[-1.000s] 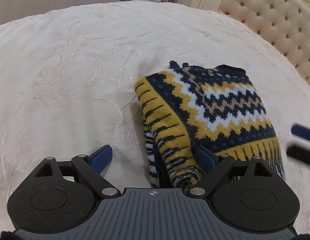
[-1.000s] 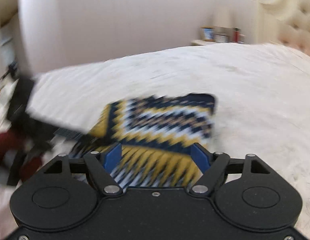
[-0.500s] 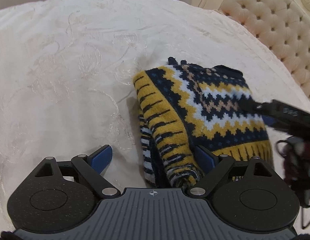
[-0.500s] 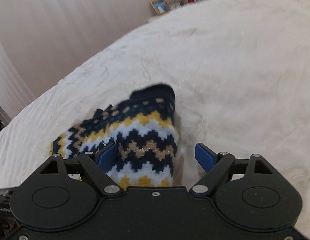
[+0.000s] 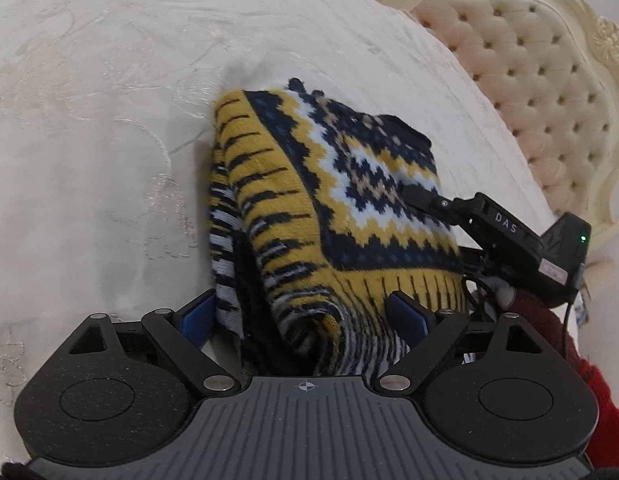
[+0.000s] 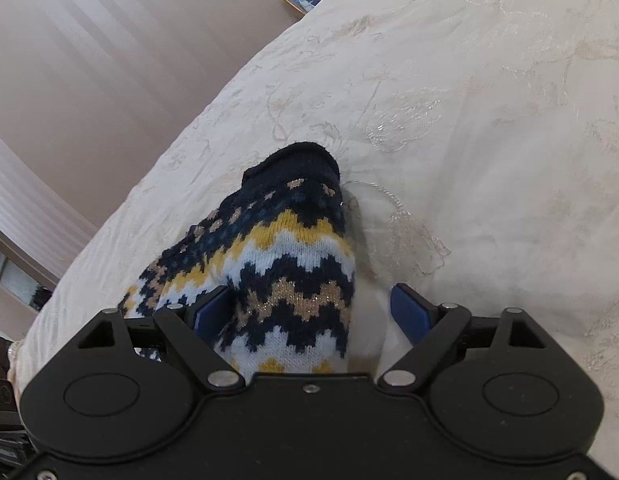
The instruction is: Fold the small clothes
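Blk tool [image 5: 305, 316], blue pads, red sleeve [image 5: 589, 384].

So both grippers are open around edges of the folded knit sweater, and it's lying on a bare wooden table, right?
Not a table. The left wrist view shows the sweater lying on a cream embroidered bedspread, with a tufted headboard behind. The rest holds: the left gripper and right gripper both stand open with sweater edges between their fingers.
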